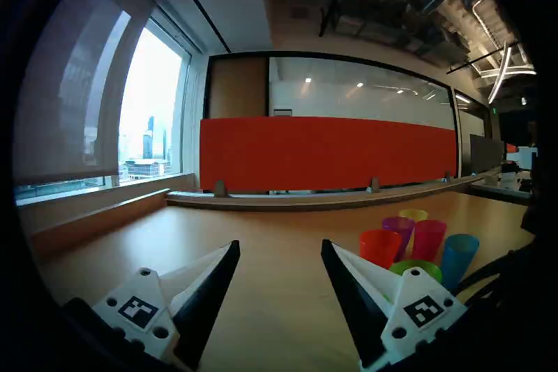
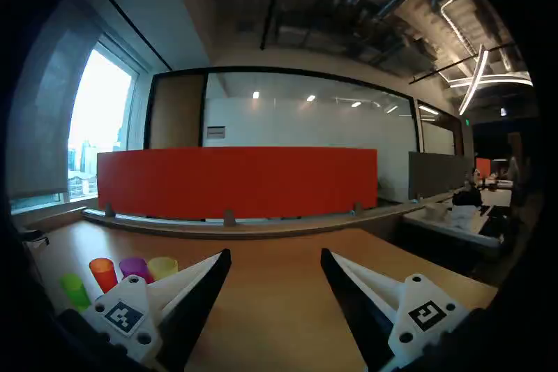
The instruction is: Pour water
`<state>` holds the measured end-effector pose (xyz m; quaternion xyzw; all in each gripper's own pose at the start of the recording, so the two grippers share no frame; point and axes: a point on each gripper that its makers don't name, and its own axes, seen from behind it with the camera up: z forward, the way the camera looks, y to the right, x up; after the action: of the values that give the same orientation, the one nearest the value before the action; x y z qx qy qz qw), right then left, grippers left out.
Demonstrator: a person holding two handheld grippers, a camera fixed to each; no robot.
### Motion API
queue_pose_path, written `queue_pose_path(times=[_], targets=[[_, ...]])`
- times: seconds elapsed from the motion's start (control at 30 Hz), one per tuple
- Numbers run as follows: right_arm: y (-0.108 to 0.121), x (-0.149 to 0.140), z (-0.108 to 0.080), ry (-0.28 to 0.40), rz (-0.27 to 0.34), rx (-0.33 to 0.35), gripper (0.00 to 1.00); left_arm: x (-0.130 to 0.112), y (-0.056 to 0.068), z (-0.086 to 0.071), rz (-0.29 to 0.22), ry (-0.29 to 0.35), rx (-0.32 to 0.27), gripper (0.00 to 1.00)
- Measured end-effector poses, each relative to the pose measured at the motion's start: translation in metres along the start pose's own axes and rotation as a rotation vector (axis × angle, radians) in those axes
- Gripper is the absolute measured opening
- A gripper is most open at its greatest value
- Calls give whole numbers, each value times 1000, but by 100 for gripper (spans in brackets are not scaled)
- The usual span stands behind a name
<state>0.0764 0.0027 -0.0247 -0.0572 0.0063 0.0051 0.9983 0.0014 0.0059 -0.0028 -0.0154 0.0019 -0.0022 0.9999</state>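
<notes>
While the left gripper (image 1: 279, 242) and right gripper (image 2: 275, 252) hung spread and empty over the desk (image 1: 174, 232), the cups (image 1: 427, 238) stood clustered to the left gripper's right. I judged the grab wanted a slow, level reach to one outer cup, clear of its neighbours; which held water I couldn't tell. A red divider (image 1: 328, 152) backed the desk, a window (image 1: 150, 121) beside it.

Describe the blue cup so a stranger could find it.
A cluster of cups stands on the wooden table before the red divider. In the left gripper view, the blue cup is rightmost, beside the pink cup, the only blue one.
</notes>
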Motion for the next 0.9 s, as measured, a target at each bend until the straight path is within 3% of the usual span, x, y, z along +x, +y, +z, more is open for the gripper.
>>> queue_pose_path(times=[0.9], targets=[[0, 3, -7, 21, 8, 3, 100, 0, 3, 0, 3, -3, -6, 86]])
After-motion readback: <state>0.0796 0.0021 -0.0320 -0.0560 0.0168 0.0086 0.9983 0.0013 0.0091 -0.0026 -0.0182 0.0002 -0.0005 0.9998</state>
